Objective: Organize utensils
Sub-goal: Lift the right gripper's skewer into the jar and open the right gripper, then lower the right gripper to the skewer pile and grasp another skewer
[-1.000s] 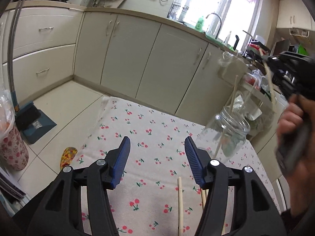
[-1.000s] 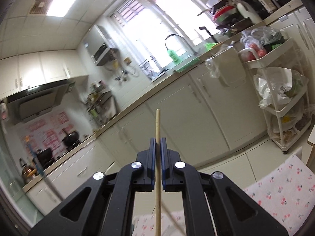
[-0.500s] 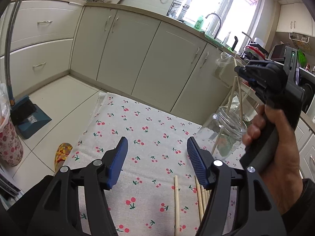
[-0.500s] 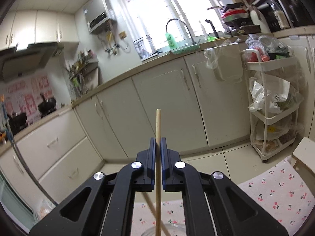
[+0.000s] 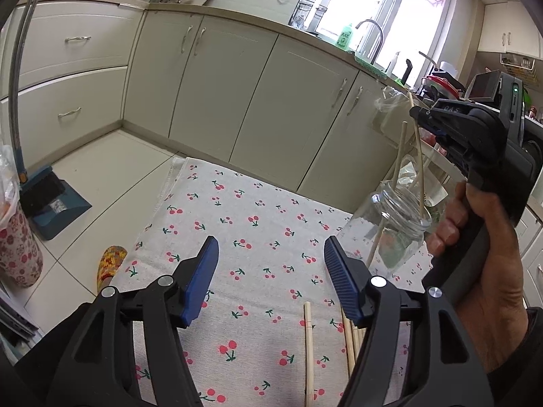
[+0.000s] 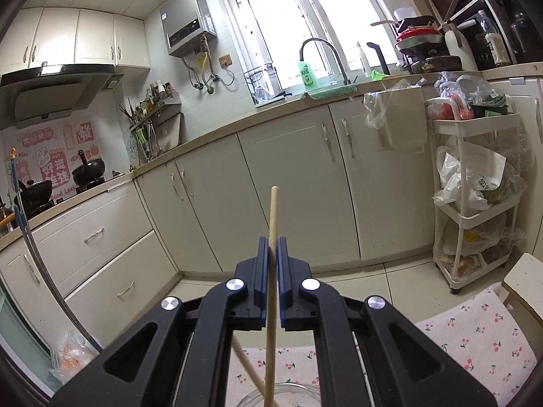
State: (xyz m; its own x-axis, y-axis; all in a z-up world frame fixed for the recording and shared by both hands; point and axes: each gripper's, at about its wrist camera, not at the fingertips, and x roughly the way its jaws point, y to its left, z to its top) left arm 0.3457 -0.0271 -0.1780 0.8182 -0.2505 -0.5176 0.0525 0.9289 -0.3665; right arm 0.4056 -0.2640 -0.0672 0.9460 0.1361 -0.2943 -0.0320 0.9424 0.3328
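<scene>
1. Left wrist view takes in the cherry-print tablecloth (image 5: 264,224), the largest thing here, with the glass jar (image 5: 395,237) standing on its far right part; that jar is where the utensils go, and one chopstick already leans inside it.
2. Right gripper (image 5: 424,117), held in the person's hand (image 5: 475,271), hangs above the jar mouth, jaws clenched on a chopstick (image 6: 271,271) whose lower end reaches down into the jar.
3. My judgement: the step in hand is the drop. Keep the stick nearly upright and its tip inside the rim before letting go, so it slides down rather than tipping out.
4. Release gently; the jar looks light, and a sideways push from the stick could rock it.
5. Left gripper (image 5: 269,271) hovers low over the cloth, jaws released and empty, not quite at rest.
6. Loose chopsticks (image 5: 349,335) lie on the cloth just beneath its right finger, one stray chopstick (image 5: 309,346) beside them; these seem next.
</scene>
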